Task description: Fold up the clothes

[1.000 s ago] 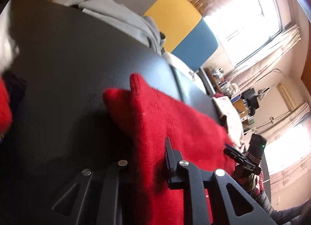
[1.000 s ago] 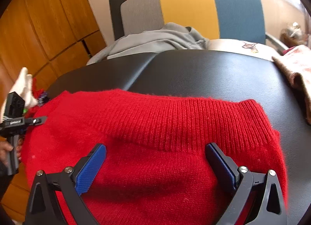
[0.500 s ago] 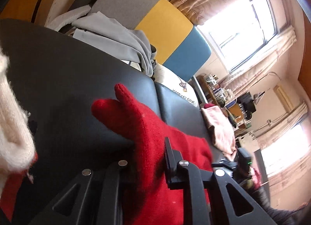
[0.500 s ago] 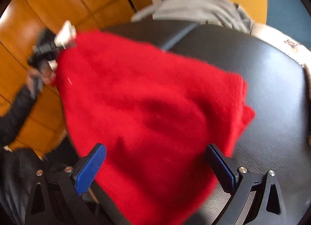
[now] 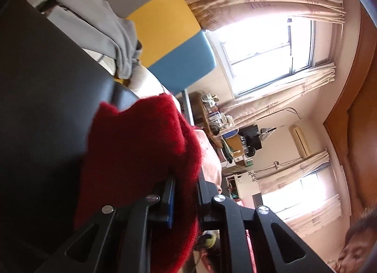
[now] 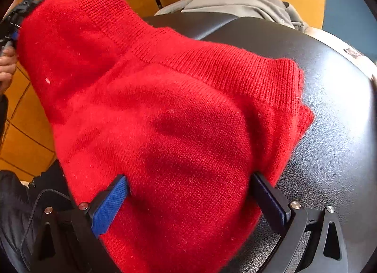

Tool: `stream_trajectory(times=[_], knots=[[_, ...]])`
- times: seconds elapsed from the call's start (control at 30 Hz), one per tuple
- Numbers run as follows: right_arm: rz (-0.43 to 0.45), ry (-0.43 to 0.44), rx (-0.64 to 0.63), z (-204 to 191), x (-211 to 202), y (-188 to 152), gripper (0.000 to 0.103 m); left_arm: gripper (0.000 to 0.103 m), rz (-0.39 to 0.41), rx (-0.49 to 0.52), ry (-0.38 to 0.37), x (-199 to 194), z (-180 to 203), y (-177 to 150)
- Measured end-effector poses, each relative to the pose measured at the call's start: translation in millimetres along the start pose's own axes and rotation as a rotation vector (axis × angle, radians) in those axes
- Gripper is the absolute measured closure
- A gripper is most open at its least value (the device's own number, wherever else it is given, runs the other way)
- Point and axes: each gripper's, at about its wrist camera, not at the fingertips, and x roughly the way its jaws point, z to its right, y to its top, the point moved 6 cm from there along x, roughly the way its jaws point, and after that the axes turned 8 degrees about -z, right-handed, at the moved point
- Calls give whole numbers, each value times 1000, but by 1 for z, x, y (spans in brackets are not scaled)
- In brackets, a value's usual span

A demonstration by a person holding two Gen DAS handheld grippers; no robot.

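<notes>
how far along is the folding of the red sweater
Done: nothing looks folded yet. In hand: the left tongs are closing on one corner of the red sweater, holding it up off the black table; the right tongs stand wide open around the other end. Left: laying it flat and folding it, then perhaps the grey garment behind.

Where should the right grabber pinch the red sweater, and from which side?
I'd pinch the ribbed hem corner of the red sweater, the corner lying on the black table, coming in from the right. There the ribbed edge is free at the sweater's side. The left gripper, jaws closing on cloth, lifts the other end. The right gripper is open.
</notes>
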Motion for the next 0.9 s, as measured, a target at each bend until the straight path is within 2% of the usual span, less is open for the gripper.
stream_trajectory(times=[0.27,0.47,0.5,0.57,0.73,0.8,0.9], knots=[[115,41,34,-2,-8,-13,0,91,-96,-31,11,104,31,-17],[186,94,74,0,-17,-24,0,92,-168,-109,83,191,18,-29],[191,99,75,-1,-17,-25,0,103,-184,-122,90,205,13,-30],[200,111,77,-2,-19,-27,0,103,-214,-147,105,233,5,-33],[227,153,93,-4,-23,-31,0,103,-273,-133,196,264,-6,-49],[235,167,99,-3,-26,-33,0,103,-289,-97,201,260,0,-53],[250,192,111,-3,-29,-37,0,103,-278,20,232,241,22,-52]])
